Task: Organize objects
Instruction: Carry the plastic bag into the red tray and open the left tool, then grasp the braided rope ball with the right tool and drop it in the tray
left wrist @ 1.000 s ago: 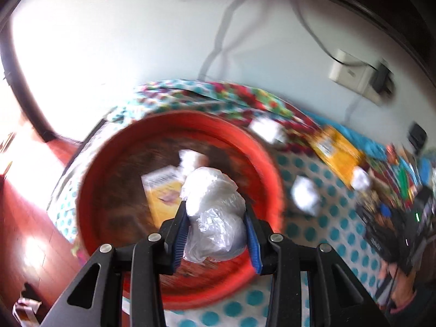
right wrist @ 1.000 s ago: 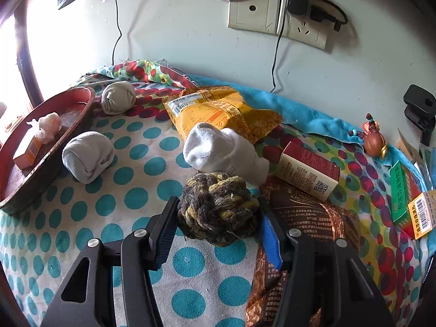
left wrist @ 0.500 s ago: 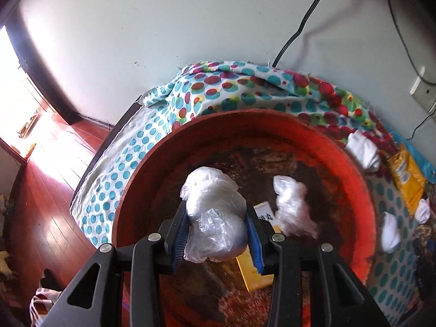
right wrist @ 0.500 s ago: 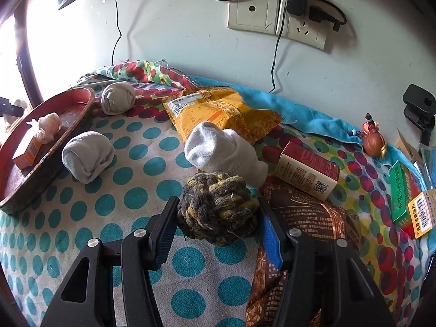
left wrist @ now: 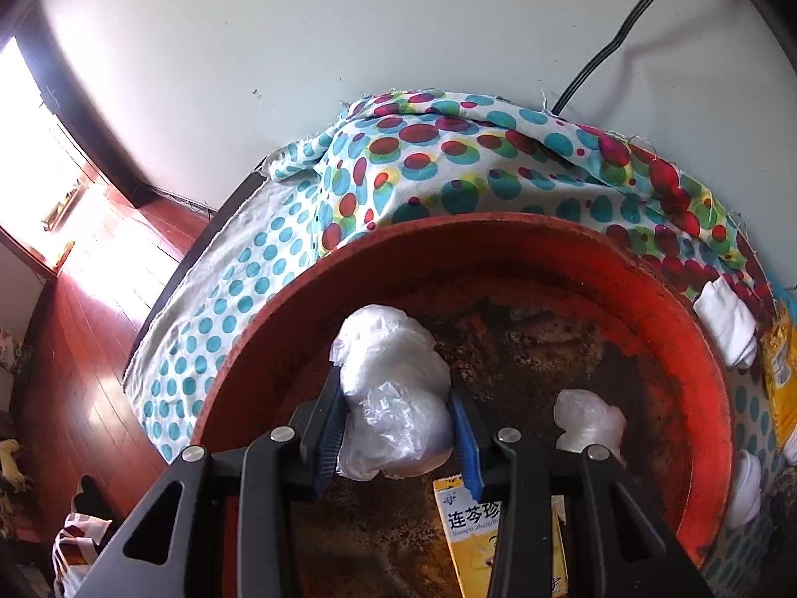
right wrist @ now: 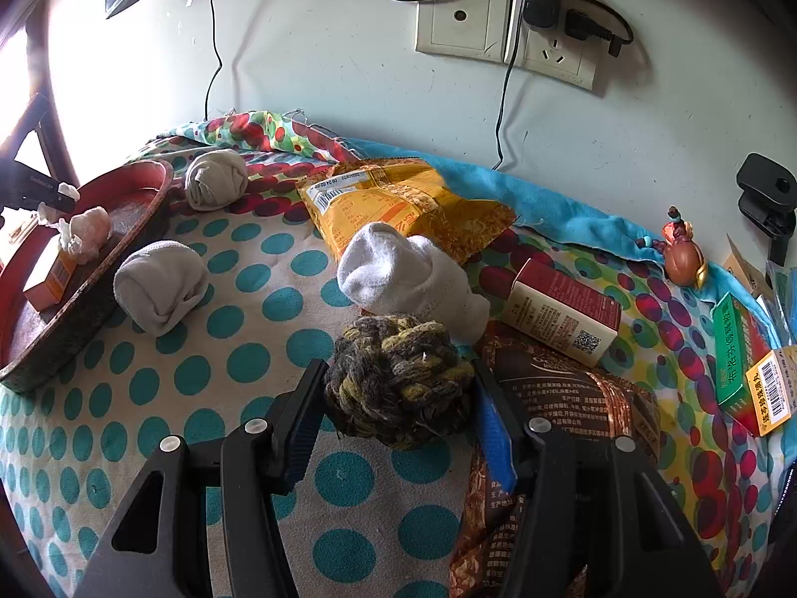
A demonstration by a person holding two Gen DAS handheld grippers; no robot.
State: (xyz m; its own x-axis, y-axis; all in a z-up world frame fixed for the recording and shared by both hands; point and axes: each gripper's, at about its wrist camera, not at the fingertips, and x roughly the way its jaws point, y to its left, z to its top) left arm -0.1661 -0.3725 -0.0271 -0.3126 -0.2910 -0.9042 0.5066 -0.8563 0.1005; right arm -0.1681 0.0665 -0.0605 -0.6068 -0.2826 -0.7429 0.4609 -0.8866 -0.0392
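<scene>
My left gripper (left wrist: pixel 393 388) is shut on a crumpled white plastic bag (left wrist: pixel 388 349), its blue pads pressing both sides. It hangs over the round red tray (left wrist: pixel 498 229), near the tray's left half. In the tray lie a second small plastic wad (left wrist: pixel 588 421) and a yellow box (left wrist: pixel 473 523), partly hidden by my fingers. My right gripper (right wrist: pixel 400 373) is shut on a grey-and-yellow rope ball (right wrist: pixel 393 398) that rests on the dotted cloth (right wrist: pixel 249 364). The same tray (right wrist: pixel 124 259) shows at the far left of the right wrist view.
Two rolled grey socks (right wrist: pixel 159 284) (right wrist: pixel 216 184) and a white sock (right wrist: pixel 403 279) lie between ball and tray. A yellow snack bag (right wrist: pixel 398 204), red-and-cream box (right wrist: pixel 563 314), brown packet (right wrist: pixel 573 398) and green box (right wrist: pixel 737 349) crowd the right. Left of the tray the table edge drops to the wooden floor (left wrist: pixel 74 349).
My left gripper has carried the plastic bag leftward and down over the red tray, which now fills the lower view. The right gripper and rope ball have not moved.
</scene>
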